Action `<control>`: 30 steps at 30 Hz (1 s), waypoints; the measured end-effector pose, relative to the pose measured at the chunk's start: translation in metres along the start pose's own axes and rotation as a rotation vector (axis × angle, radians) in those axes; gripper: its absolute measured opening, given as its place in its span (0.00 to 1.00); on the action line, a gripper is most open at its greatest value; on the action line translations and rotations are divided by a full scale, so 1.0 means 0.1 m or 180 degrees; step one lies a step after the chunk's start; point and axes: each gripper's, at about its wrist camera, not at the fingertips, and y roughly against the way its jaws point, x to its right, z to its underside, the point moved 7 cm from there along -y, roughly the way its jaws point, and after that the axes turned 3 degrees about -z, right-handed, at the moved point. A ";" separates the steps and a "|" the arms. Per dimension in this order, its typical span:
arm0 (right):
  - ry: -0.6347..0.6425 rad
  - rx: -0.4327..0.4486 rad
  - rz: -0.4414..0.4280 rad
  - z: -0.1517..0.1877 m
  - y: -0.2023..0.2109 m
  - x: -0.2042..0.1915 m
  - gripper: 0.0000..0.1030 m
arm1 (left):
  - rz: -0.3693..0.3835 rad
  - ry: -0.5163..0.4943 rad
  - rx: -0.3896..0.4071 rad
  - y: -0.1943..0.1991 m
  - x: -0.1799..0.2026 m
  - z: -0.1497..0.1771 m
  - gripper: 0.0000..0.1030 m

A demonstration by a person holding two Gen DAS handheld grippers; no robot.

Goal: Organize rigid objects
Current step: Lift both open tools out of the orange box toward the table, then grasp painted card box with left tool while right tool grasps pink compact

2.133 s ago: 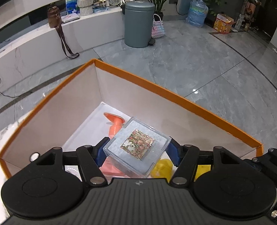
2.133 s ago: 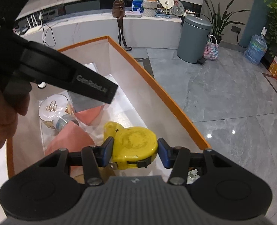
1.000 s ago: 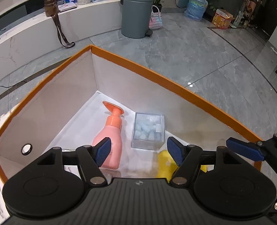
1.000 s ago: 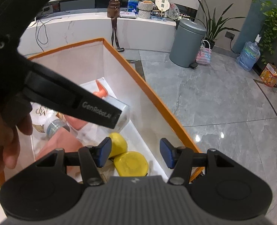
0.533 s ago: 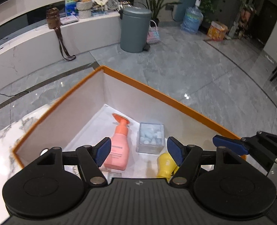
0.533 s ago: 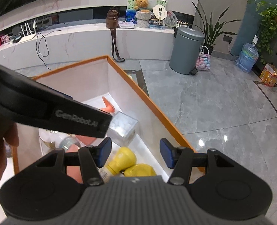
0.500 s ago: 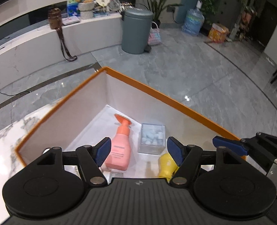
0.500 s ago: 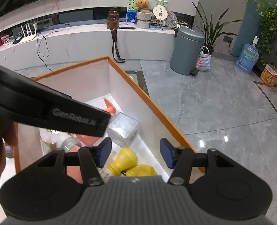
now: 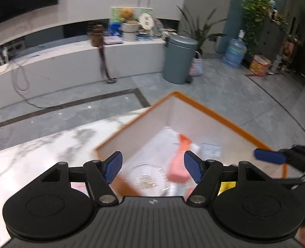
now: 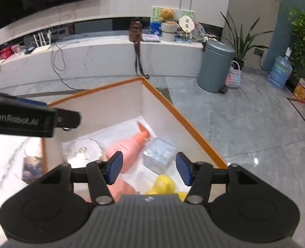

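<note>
An orange-rimmed white box stands on a marble table. Inside lie a pink pump bottle, a clear plastic case, a round clear-lidded tin and yellow items. The box, bottle and clear case show blurred in the left wrist view. My left gripper is open and empty, above the box's left wall. My right gripper is open and empty above the box. The left gripper's body crosses the right wrist view.
A small dark card lies on the marble table left of the box. Beyond the table are grey floor, a grey bin and a long white ledge with cables and ornaments.
Both grippers let go of their objects, the clear case and the yellow tape measure, into the box and lifted away. The left gripper has swung left over the table edge.
</note>
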 end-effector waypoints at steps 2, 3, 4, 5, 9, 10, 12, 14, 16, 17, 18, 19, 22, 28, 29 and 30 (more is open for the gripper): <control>0.0020 0.0042 -0.0049 -0.03 0.03 -0.08 0.55 | -0.0032 0.0089 0.0001 0.05 -0.19 0.04 0.78; 0.0031 0.0061 -0.0067 -0.03 0.04 -0.13 0.55 | -0.0057 0.0134 0.0006 0.08 -0.30 0.08 0.79; 0.0047 0.0078 -0.0086 -0.04 0.05 -0.18 0.55 | -0.0089 0.0171 0.0008 0.10 -0.40 0.12 0.80; 0.0063 0.0089 -0.0108 -0.05 0.06 -0.22 0.55 | -0.0122 0.0201 0.0002 0.12 -0.49 0.17 0.81; 0.0148 0.0090 -0.0193 -0.05 0.05 -0.42 0.55 | -0.0227 0.0321 -0.0093 0.12 -0.82 0.33 0.81; 0.0175 0.0085 -0.0202 -0.04 0.05 -0.47 0.55 | -0.0245 0.0361 -0.0114 0.12 -0.89 0.37 0.81; 0.0222 0.0077 -0.0223 -0.04 0.04 -0.55 0.55 | -0.0266 0.0425 -0.0143 0.13 -1.01 0.45 0.81; 0.0256 0.0090 -0.0252 -0.06 0.04 -0.63 0.55 | -0.0268 0.0467 -0.0160 0.14 -1.11 0.56 0.81; 0.0286 0.0101 -0.0271 -0.08 0.03 -0.69 0.55 | -0.0275 0.0492 -0.0182 0.16 -1.19 0.66 0.81; 0.0292 0.0106 -0.0278 -0.08 0.04 -0.73 0.55 | -0.0279 0.0504 -0.0189 0.17 -1.21 0.70 0.81; 0.0301 0.0108 -0.0291 -0.08 0.03 -0.76 0.55 | -0.0277 0.0525 -0.0189 0.17 -1.23 0.75 0.81; 0.0311 0.0114 -0.0304 -0.09 0.03 -0.80 0.55 | -0.0266 0.0549 -0.0179 0.16 -1.24 0.80 0.83; 0.0372 0.0127 -0.0352 -0.10 0.01 -0.94 0.55 | -0.0168 0.0487 -0.0125 0.12 -1.20 0.95 0.84; 0.0529 0.0090 -0.0359 -0.04 -0.02 -1.10 0.55 | -0.0001 -0.0344 0.0014 -0.11 -0.89 1.09 0.85; 0.0534 0.0089 -0.0357 -0.04 -0.02 -1.11 0.55 | 0.0023 -0.0482 0.0024 -0.14 -0.84 1.11 0.85; 0.0536 0.0092 -0.0359 -0.04 -0.02 -1.11 0.55 | 0.0064 -0.0606 0.0034 -0.18 -0.79 1.12 0.85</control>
